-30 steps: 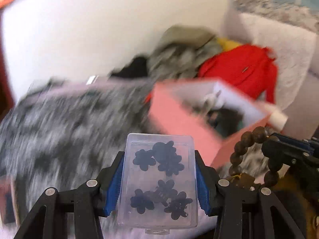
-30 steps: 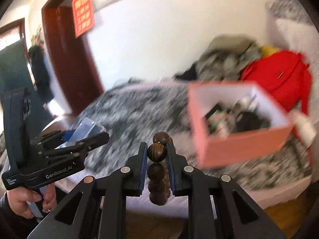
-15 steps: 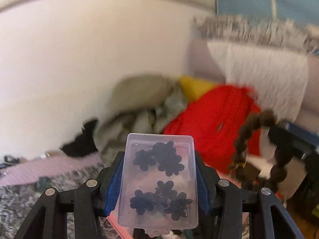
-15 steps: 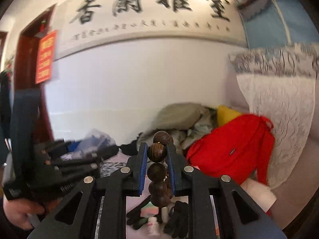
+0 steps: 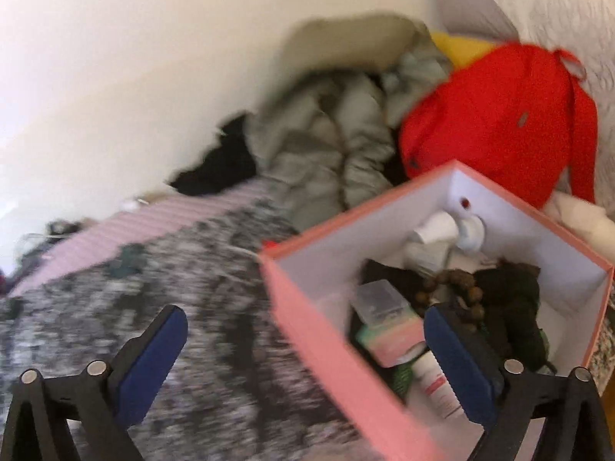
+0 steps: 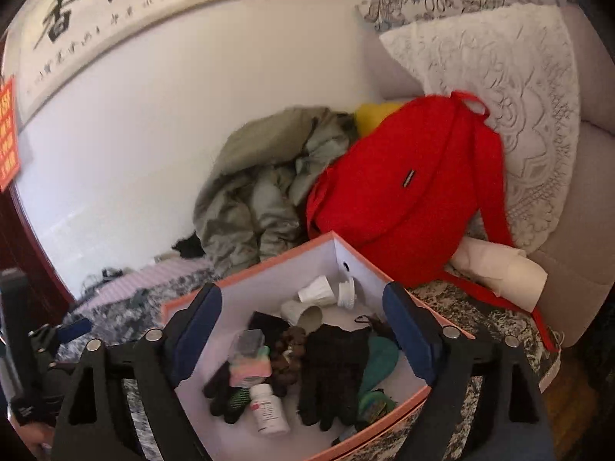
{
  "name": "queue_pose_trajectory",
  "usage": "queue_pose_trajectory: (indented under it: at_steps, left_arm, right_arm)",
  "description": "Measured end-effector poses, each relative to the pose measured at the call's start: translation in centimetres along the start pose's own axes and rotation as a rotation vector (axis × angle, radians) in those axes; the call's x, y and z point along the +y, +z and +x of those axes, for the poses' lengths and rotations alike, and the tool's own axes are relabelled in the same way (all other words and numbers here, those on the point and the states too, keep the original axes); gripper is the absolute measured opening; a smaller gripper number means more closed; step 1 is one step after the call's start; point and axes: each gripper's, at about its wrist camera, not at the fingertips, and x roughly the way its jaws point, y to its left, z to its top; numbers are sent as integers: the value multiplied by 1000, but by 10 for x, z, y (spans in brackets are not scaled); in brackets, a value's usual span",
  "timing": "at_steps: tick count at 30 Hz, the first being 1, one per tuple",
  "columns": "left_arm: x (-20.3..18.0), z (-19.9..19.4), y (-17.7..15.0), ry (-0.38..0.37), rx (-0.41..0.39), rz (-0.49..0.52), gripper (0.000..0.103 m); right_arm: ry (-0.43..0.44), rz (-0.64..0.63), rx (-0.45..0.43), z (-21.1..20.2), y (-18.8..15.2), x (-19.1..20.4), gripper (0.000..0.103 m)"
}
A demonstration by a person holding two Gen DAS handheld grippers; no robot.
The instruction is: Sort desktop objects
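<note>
1. In the right wrist view the whole inside of the pink box (image 6: 246,280) is seen: black gloves (image 6: 330,368), a white pill bottle (image 6: 267,409), paper cups (image 6: 315,292), the wooden bead bracelet (image 6: 286,357) and the clear plastic case (image 6: 250,342) lying on a pastel block.
2. In the left wrist view only the near corner of the box (image 5: 319,330) is shown – the case (image 5: 378,301) and beads (image 5: 457,288) are made out, blurred.
3. The left gripper (image 5: 303,349) is held wide open with nothing between its blue pads; it is seen at the far left edge of the right view (image 6: 57,330).
4. The right gripper (image 6: 303,322) is likewise spread wide and empty, above the box.
5. Half a second ago the case was clamped in the left jaws and the bracelet in the right – both are now released into the box.
</note>
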Motion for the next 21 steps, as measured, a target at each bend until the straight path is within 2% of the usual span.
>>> queue_pose_trajectory:
  at_steps: [5, 9, 14, 21]
  left_arm:
    - [37, -70, -24, 96, -62, -33, 102]
    - [61, -121, -57, 196, -76, -58, 103]
    - [87, -164, -101, 234, -70, -117, 103]
    - [112, -182, -146, 263, -22, -176, 103]
  right_arm:
    - [47, -40, -82, -62, 3, 37, 97]
    - [77, -77, -119, -105, -7, 74, 100]
    - [169, -153, -48, -133, -52, 131, 101]
    - [226, -335, 57, -139, -120, 197, 101]
